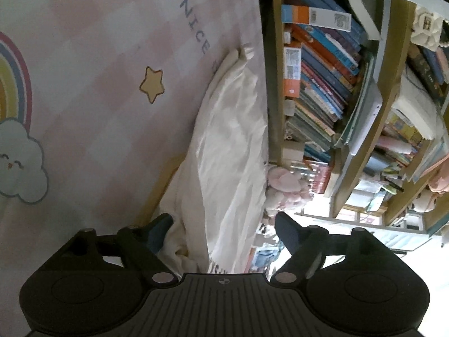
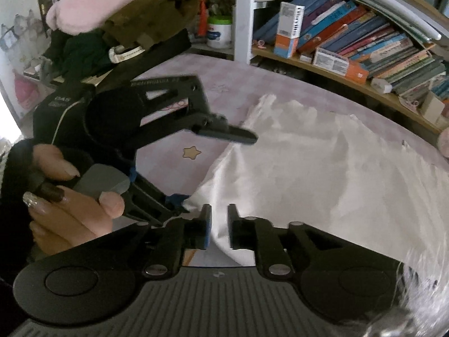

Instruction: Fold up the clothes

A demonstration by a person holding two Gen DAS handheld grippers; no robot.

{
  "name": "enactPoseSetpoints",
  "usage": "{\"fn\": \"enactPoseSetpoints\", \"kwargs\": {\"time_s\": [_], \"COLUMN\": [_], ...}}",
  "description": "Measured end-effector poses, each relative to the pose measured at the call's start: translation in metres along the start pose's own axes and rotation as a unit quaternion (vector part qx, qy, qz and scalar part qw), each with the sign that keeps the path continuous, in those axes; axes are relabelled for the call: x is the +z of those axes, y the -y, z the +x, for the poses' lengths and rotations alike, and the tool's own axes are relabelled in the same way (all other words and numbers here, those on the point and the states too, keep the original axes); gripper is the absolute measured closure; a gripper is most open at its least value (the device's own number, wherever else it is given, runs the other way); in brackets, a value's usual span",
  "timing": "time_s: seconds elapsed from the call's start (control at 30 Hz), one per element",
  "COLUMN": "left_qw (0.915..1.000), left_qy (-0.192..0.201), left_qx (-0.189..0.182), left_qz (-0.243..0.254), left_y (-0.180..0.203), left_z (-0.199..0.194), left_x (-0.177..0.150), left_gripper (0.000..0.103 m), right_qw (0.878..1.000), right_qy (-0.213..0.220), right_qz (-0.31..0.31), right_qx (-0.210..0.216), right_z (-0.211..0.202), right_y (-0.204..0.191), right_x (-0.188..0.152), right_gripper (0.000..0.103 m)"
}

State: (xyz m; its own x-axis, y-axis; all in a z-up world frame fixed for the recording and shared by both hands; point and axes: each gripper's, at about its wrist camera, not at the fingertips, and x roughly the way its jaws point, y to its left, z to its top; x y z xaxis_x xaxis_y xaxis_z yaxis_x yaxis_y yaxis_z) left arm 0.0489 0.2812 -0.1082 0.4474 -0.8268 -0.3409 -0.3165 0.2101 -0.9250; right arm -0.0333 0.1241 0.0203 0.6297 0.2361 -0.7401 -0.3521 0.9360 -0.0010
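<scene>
White garment point(image 2: 322, 165) fills the centre and right of the right wrist view, spread in soft wrinkles over a bench point(image 2: 174, 112) covered with a pale pink checked cloth that carries a small yellow star point(image 2: 192, 152). Right tool point(image 2: 219, 226), at lower centre of that frame, has its jaws drawn close together with the near edge of the fabric pinched between them; the cloth lifts into a small peak there. Left tool point(image 2: 210, 168) fills the left half of the same view, held by a hand point(image 2: 75, 205) with painted nails at lower left. Its jaws stand wide apart, the upper finger point(image 2: 233, 134) above the garment's left edge and the lower finger point(image 2: 175, 200) touching the cloth corner just beside the right tool.

From the left wrist view the white garment point(image 1: 227, 146) runs up the middle of the frame, bunched between the spread fingers of the left tool point(image 1: 219, 230), whose left fingertip point(image 1: 160, 230) lies against the fabric while the right one is clear of it. The bench point(image 1: 98, 84) cloth shows a rainbow and cloud print point(image 1: 19, 165) at far left and lettering reading NICE. A bookshelf point(image 1: 322, 84) packed with leaning books occupies the right side.
</scene>
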Motion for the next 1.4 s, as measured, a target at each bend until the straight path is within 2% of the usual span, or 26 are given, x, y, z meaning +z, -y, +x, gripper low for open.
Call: {"fn": "enactPoseSetpoints", "kwargs": {"time_s": [0.17, 0.27, 0.37, 0.43, 0.47, 0.53, 0.57, 0.73, 0.8, 0.97, 1.03, 1.07, 1.1, 1.17, 1.27, 1.4], "left_qw": [1.0000, 0.9999, 0.9996, 0.9995, 0.9994, 0.9990, 0.9988, 0.9989, 0.9986, 0.9980, 0.9980, 0.9980, 0.9981, 0.9982, 0.9984, 0.9983], "left_qy": [-0.003, -0.009, -0.016, -0.019, -0.020, -0.026, -0.027, -0.037, -0.051, -0.059, -0.058, -0.056, -0.054, -0.050, -0.046, -0.047], "left_qx": [0.004, 0.012, 0.021, 0.026, 0.027, 0.034, 0.038, 0.030, 0.017, 0.021, 0.026, 0.028, 0.030, 0.033, 0.032, 0.034], "left_qz": [-0.002, -0.001, 0.004, 0.007, 0.009, 0.016, 0.018, -0.002, -0.006, 0.000, 0.003, 0.004, 0.006, 0.003, -0.004, 0.000], "left_y": [-0.001, 0.000, 0.001, 0.001, 0.001, 0.002, 0.002, -0.003, -0.003, 0.004, 0.006, 0.006, 0.006, 0.003, -0.001, -0.002], "left_z": [0.000, 0.000, 0.001, 0.000, -0.001, -0.003, -0.005, -0.007, 0.001, 0.019, 0.022, 0.022, 0.022, 0.020, 0.017, 0.017], "left_x": [-0.001, -0.002, -0.003, -0.004, -0.005, -0.005, -0.005, 0.000, 0.005, 0.008, 0.006, 0.006, 0.005, 0.005, 0.006, 0.007], "left_gripper": [0.024, 0.024, 0.024, 0.024, 0.023, 0.023, 0.022, 0.020, 0.020, 0.023, 0.024, 0.026, 0.028, 0.037, 0.044, 0.045], "right_qw": [1.000, 1.000, 0.997, 0.994, 0.993, 0.993, 0.995, 1.000, 1.000, 1.000, 1.000, 1.000, 1.000, 1.000, 0.999, 0.994], "right_qy": [-0.003, -0.011, -0.019, -0.028, -0.033, -0.043, -0.044, 0.009, 0.006, -0.007, -0.012, -0.014, -0.015, -0.011, -0.017, -0.020], "right_qz": [0.026, -0.021, -0.069, -0.106, -0.113, -0.106, -0.092, -0.024, -0.017, -0.014, -0.007, -0.004, 0.000, 0.013, 0.049, 0.104], "right_qx": [-0.015, 0.003, 0.018, 0.003, -0.005, -0.002, 0.002, 0.012, 0.015, 0.023, 0.025, 0.027, 0.027, 0.021, 0.011, -0.006], "right_z": [-0.004, 0.002, 0.009, 0.021, 0.027, 0.035, 0.035, 0.008, 0.006, 0.009, 0.007, 0.006, 0.005, -0.001, -0.007, -0.011], "right_y": [0.013, -0.001, -0.015, -0.025, -0.027, -0.024, -0.020, 0.001, 0.004, 0.001, 0.003, 0.004, 0.005, 0.012, 0.030, 0.060], "right_x": [-0.003, -0.002, -0.002, -0.004, -0.004, -0.005, -0.004, 0.000, -0.001, -0.006, -0.006, -0.006, -0.007, -0.006, -0.003, 0.002], "right_gripper": [0.073, 0.057, 0.056, 0.059, 0.064, 0.092, 0.100, 0.100, 0.100, 0.100, 0.094, 0.081, 0.064, 0.060, 0.053, 0.044]}}
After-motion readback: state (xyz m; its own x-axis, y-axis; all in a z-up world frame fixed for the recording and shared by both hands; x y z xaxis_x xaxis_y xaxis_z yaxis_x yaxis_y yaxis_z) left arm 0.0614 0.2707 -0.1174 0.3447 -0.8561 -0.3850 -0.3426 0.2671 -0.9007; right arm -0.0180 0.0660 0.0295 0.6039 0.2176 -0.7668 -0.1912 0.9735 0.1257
